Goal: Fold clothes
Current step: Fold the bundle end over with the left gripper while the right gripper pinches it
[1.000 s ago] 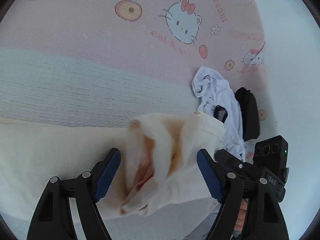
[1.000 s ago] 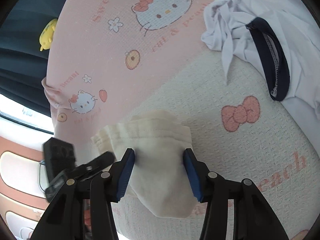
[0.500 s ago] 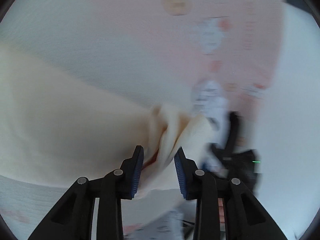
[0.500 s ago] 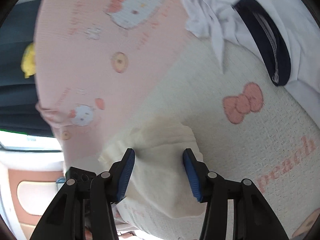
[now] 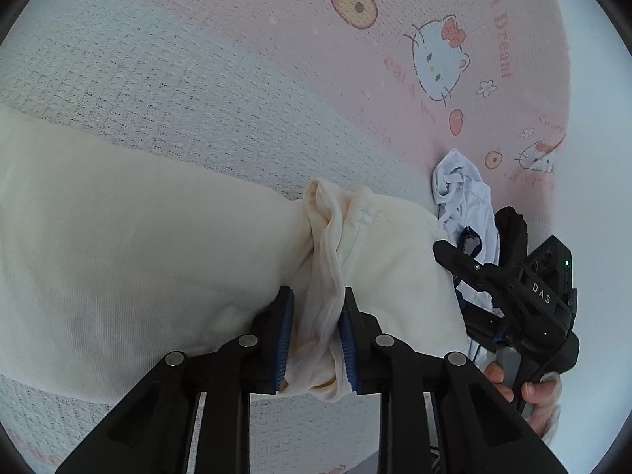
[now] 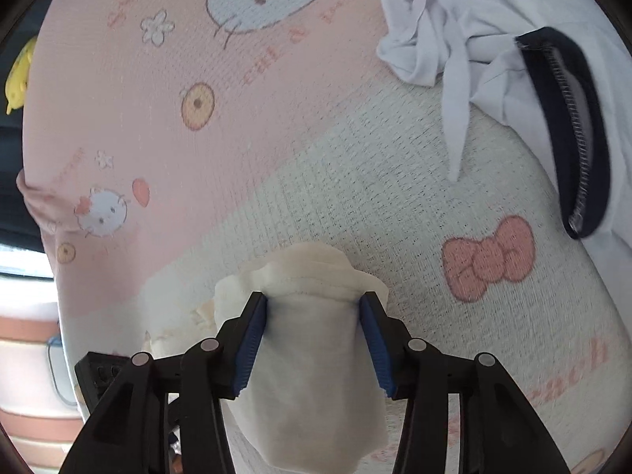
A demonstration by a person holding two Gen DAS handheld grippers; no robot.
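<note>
The left gripper (image 5: 314,339) has just been closing and its blue pads now pinch a bunched fold of the cream garment (image 5: 130,252), which lies spread across the white middle band of the blanket (image 5: 166,79). The right gripper (image 6: 312,345), jaws about half apart and lately eased a little wider, clamps another gathered end of the same cloth between its pads. A crumpled white shirt (image 6: 446,12) with a dark collar lies near the blanket's pink border, well apart from the cream piece.

Both wrist cams sit close above the bed (image 5: 166,79), looking steeply down along their fingers. Shared: cream garment (image 5: 118,237), white shirt (image 6: 442,19) beyond it.
</note>
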